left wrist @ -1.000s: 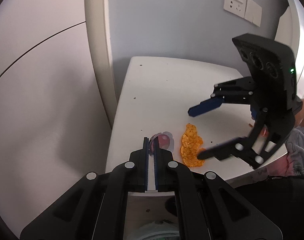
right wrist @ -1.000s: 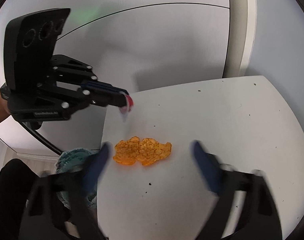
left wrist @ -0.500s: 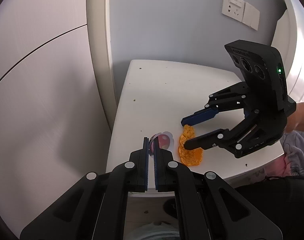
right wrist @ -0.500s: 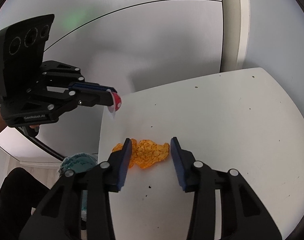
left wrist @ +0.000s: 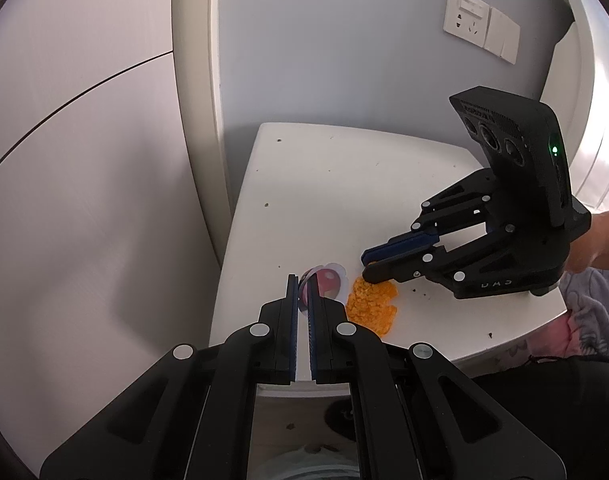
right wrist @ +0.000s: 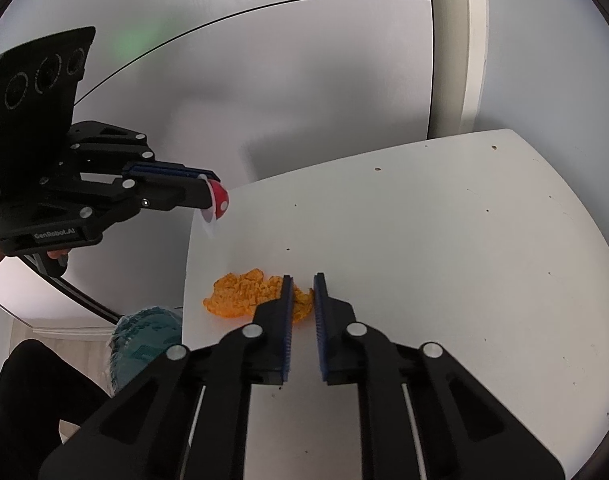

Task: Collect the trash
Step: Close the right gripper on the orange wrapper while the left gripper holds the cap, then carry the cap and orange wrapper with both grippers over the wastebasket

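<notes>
While my right tool (right wrist: 301, 294) is closing on the orange scrap (right wrist: 240, 295), my left tool (left wrist: 302, 286) is holding a small red-and-white wrapper (left wrist: 329, 280) pinched flat between its pads, out past the table edge.

- The orange scrap is lying on the white table (right wrist: 444, 240) near its edge, at about 7 o'clock of the tabletop in the right wrist view. My jaws are narrowing around its 3 o'clock end; part of it is sitting between them. From the left wrist view the fingertips are touching down on the scrap's far end, but I am not seeing whether the pads are pressing it yet.
- Progress, as I am judging it: one piece is in hand on the left, a second is being taken on the right, and neither is binned. Dark crumbs are dotting the table toward 12 and 3 o'clock; too small to say whether they count as trash.
- Hard to make out: a teal, bag-like mass (right wrist: 144, 340) is showing below the table edge at 8 o'clock in the right wrist view, possibly the bin liner; I cannot tell. My own tool bodies are hiding the near table edge in both views.
</notes>
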Available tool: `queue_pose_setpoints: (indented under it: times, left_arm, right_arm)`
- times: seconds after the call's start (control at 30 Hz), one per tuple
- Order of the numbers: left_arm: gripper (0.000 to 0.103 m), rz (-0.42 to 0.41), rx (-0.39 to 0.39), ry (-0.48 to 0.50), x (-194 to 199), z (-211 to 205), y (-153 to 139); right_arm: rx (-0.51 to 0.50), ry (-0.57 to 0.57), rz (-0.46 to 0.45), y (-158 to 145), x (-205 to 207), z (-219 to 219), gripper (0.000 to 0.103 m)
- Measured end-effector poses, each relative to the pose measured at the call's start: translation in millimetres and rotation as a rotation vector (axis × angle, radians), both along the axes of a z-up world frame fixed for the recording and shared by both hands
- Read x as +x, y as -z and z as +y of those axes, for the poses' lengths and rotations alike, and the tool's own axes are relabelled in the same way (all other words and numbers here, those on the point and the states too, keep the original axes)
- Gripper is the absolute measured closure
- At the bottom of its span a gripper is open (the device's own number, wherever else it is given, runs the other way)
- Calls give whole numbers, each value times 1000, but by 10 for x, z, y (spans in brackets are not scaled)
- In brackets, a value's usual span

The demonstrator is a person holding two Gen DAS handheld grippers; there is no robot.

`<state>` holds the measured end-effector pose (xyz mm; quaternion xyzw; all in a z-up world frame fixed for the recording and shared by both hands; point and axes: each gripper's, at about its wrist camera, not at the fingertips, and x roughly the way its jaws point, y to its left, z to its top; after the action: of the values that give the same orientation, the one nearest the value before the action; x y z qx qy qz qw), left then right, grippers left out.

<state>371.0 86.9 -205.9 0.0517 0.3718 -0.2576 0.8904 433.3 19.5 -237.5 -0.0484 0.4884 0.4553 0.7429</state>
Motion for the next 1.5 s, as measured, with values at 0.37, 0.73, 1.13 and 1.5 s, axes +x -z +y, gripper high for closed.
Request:
queue_pose_setpoints:
  times: [0.37,0.73,1.13,1.5]
  left_arm:
    - [100,-9,-6,-12,-57,39,-86]
    - [100,-39,-13,-24,-218,55,-310]
    - [100,-88,-8,-51,-642,115,-644]
    - [100,-98,8,-131,-1215,359,-761]
  right_arm:
    - [6,25,-11,-53,3,-77,98]
    - [33,28,-51,-367,-53,-115,98]
    - [74,-4,-121,-889,-230,-63,98]
    - [119,-84,-148,-1160,-549,225,98]
